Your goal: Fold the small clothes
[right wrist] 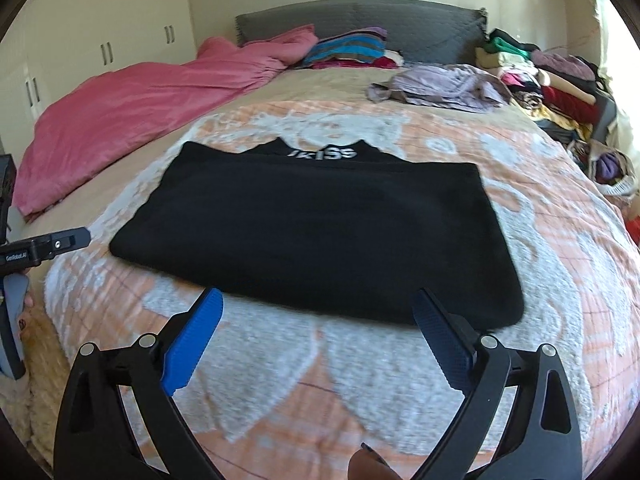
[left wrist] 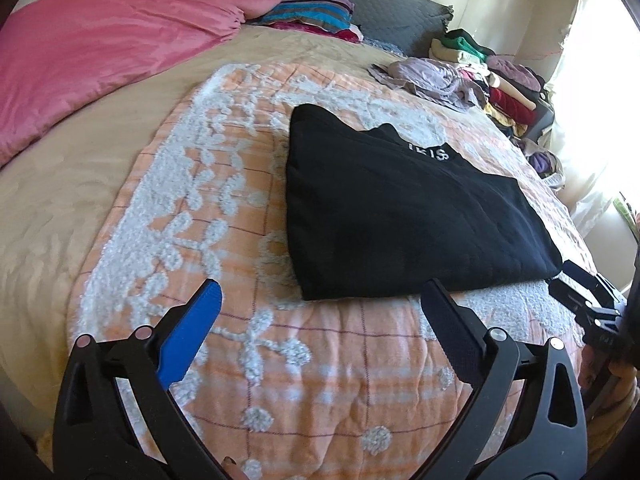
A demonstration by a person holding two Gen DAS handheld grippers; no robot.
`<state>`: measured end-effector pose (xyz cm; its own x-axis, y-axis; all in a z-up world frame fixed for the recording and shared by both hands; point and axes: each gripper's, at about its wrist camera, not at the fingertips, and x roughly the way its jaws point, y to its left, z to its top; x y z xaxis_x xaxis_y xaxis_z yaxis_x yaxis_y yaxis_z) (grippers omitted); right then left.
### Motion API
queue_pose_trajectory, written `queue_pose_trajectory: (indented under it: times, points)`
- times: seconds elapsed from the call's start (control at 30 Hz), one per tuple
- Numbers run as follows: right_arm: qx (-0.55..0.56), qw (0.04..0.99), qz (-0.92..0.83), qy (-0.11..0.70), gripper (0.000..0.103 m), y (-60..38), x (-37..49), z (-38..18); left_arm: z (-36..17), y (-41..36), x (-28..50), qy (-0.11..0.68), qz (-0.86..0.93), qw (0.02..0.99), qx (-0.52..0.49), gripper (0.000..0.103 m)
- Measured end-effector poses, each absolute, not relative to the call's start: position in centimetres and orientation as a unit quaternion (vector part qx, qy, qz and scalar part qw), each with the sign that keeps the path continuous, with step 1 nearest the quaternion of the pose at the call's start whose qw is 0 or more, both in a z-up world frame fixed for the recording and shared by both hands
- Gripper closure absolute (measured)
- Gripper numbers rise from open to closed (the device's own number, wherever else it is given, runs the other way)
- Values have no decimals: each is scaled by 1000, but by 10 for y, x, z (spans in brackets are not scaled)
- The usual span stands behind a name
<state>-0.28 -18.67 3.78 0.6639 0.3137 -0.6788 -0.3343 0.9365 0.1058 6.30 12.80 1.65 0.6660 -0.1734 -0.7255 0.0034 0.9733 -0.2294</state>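
Black garment [right wrist: 320, 232], folded to a flat rectangle with white lettering at its far edge, lies on the orange-and-white blanket [right wrist: 280, 380] on the bed. Left tool [left wrist: 320, 300] and right tool [right wrist: 316, 304] both wide open, empty, just near of it.

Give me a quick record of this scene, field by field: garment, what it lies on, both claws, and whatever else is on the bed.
garment: black garment with white lettering, folded flat
surface: orange and white quilt on the bed
left claw: open, empty, short of the garment's near edge
right claw: open, empty, at the garment's near edge
elsewhere: pink blanket, lilac crumpled clothing, mixed clothes pile
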Motion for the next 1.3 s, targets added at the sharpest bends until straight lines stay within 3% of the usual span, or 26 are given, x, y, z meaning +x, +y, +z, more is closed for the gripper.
queue_pose_trajectory:
  times: [0.63,1.3]
  points:
    - [-69,902,241,352,7,-110,-2,52,27,181,66,392,-3,909,-140,10]
    - [-147,881,301,335,7,-26,5,43,34,192,133,398,9,909,-125,10]
